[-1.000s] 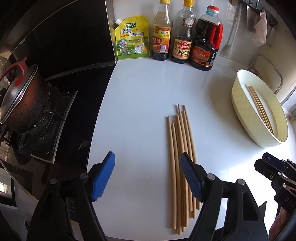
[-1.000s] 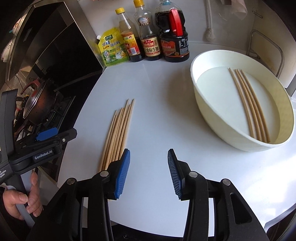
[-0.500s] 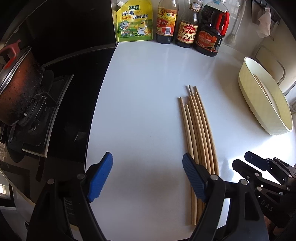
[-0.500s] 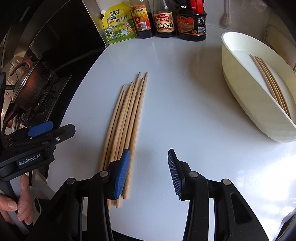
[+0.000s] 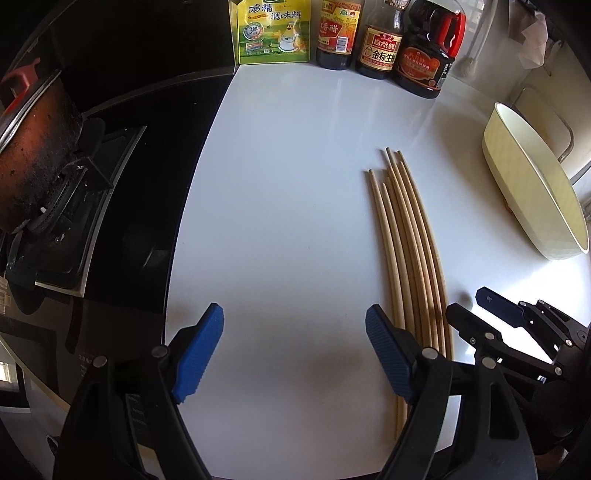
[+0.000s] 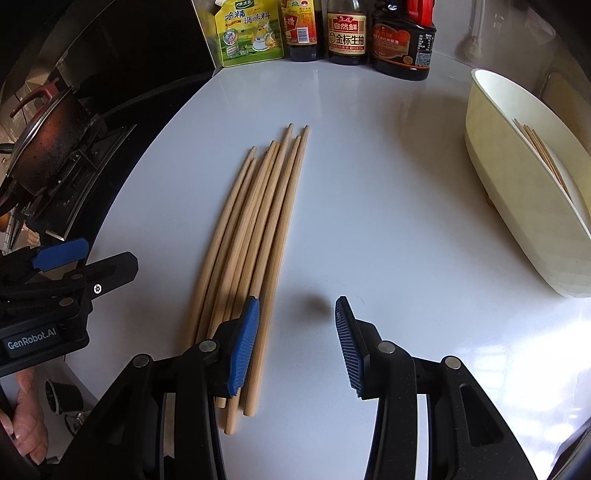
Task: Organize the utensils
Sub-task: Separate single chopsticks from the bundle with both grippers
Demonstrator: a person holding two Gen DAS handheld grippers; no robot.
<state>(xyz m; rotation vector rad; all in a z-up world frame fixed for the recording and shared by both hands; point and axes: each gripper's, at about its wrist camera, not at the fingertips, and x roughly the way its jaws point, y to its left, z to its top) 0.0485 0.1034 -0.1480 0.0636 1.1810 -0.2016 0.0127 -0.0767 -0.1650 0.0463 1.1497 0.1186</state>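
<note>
Several wooden chopsticks (image 6: 255, 225) lie side by side on the white counter, also in the left wrist view (image 5: 410, 243). A cream oval tray (image 6: 517, 192) stands at the right with a few chopsticks (image 6: 539, 147) inside; the left wrist view shows its outer wall (image 5: 528, 192). My right gripper (image 6: 295, 343) is open and empty, low over the near ends of the loose chopsticks, its left pad (image 6: 243, 343) above them. My left gripper (image 5: 293, 354) is open and empty over bare counter left of the bundle.
A seasoning pouch (image 5: 271, 31) and three sauce bottles (image 5: 380, 37) stand along the back wall. A black stove with a dark pot (image 5: 29, 155) is at the left. The counter's front edge is just below the grippers.
Both grippers have moved forward and down toward the counter. The loose chopsticks now look closer, and my right gripper's left pad has come over their near ends. Both jaws stayed open.
</note>
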